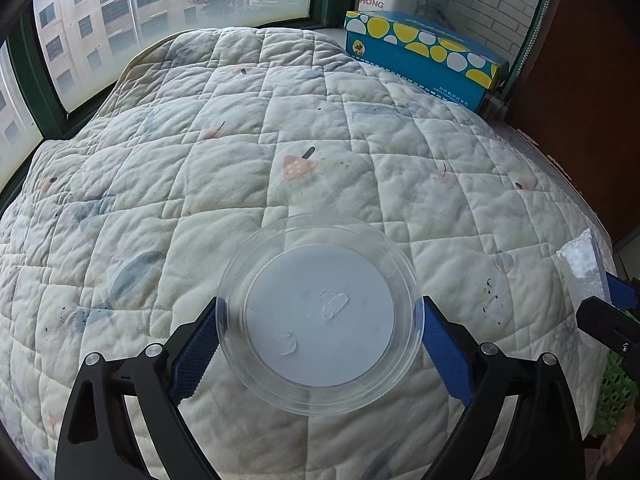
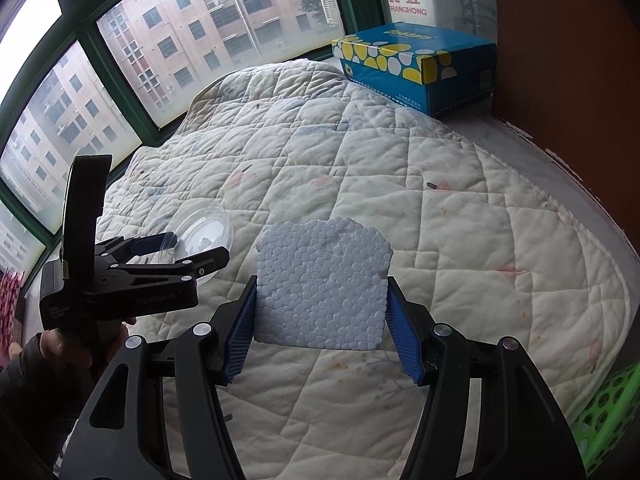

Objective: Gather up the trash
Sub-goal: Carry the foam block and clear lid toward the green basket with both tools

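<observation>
Left gripper point(image 1: 320, 320) jaws clamped on clear plastic lid point(image 1: 319, 314), rim-to-rim for grip. Right gripper point(image 2: 322, 312) jaws squeezed foam piece point(image 2: 322, 284) edgewise above quilt point(image 2: 460, 248). Green basket point(image 2: 604, 412) at 4 o'clock, likely destination.

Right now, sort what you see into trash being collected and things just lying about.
For the job:
- round clear plastic lid, held between the left gripper fingers
- white foam block, clamped in the right gripper
- green plastic basket, probably the bin

Just lying about:
- quilted cream blanket
- blue spotted cardboard box
</observation>
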